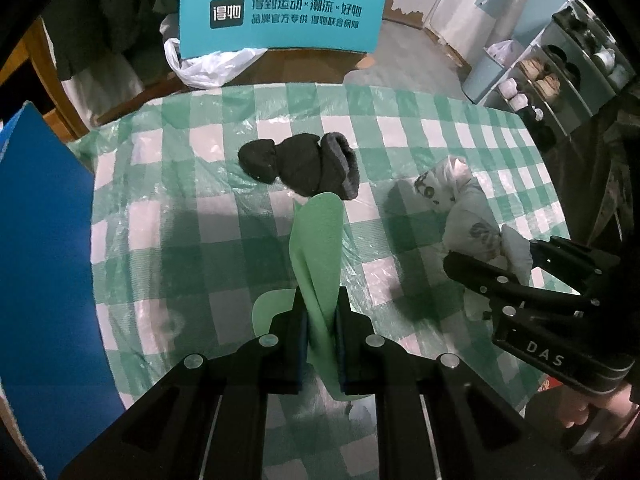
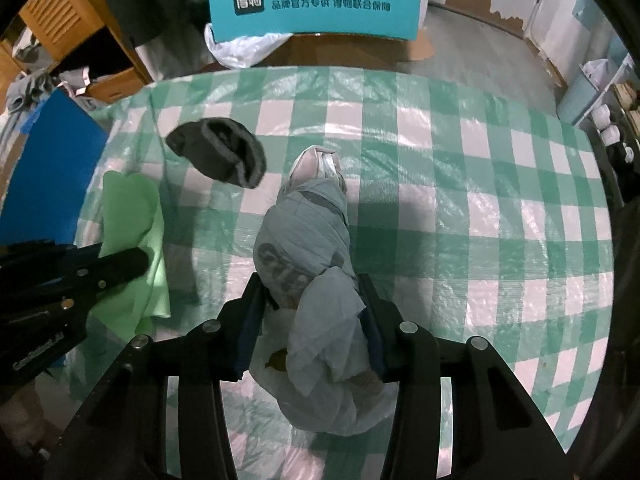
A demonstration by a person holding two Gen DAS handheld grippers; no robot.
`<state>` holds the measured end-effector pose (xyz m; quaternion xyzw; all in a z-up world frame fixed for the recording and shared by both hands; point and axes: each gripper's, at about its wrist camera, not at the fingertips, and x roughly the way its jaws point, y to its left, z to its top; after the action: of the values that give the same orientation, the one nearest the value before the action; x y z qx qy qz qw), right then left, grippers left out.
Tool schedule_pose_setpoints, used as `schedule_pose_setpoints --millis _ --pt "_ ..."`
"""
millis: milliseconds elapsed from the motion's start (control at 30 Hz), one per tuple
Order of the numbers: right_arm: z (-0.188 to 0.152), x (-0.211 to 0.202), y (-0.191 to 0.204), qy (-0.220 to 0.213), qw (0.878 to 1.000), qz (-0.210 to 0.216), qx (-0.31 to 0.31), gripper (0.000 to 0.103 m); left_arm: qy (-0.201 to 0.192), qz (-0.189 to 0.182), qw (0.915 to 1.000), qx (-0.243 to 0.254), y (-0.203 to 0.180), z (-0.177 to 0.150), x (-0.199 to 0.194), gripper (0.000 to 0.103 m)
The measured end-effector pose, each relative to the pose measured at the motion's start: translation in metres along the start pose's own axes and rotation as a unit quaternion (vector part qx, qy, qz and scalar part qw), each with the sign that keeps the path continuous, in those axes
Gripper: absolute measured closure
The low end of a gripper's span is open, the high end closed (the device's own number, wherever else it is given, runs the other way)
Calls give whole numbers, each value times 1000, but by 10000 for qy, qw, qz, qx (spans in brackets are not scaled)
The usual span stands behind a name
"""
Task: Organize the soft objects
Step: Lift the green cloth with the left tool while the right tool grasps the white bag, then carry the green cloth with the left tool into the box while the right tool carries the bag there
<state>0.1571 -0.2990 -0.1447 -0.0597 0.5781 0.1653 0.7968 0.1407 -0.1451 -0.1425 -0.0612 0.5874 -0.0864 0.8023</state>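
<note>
Your left gripper (image 1: 322,312) is closed tight on a thin green cloth (image 1: 318,248), which hangs limp and could slip out. Your right gripper (image 2: 314,312) is half closed around a bulky pale grey rolled garment (image 2: 308,240); this loose bundle may unroll if you lift fast. Farther away, dark fuzzy socks (image 1: 304,164) lie on the glossy checked tablecloth (image 1: 420,152).

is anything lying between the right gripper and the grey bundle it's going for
Nothing visible does. The right gripper already has its fingers on either side of the grey bundle, pads against the fabric. The dark socks lie apart, farther up the checked cloth.
</note>
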Motion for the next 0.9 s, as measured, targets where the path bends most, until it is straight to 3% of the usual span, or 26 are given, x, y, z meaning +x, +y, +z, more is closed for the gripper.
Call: schedule_pose_setpoints --millis 900 --pt "-2 -83 48 -595 9974 116 -384 59 -550 64 9985 -13 14 -33 -81 92"
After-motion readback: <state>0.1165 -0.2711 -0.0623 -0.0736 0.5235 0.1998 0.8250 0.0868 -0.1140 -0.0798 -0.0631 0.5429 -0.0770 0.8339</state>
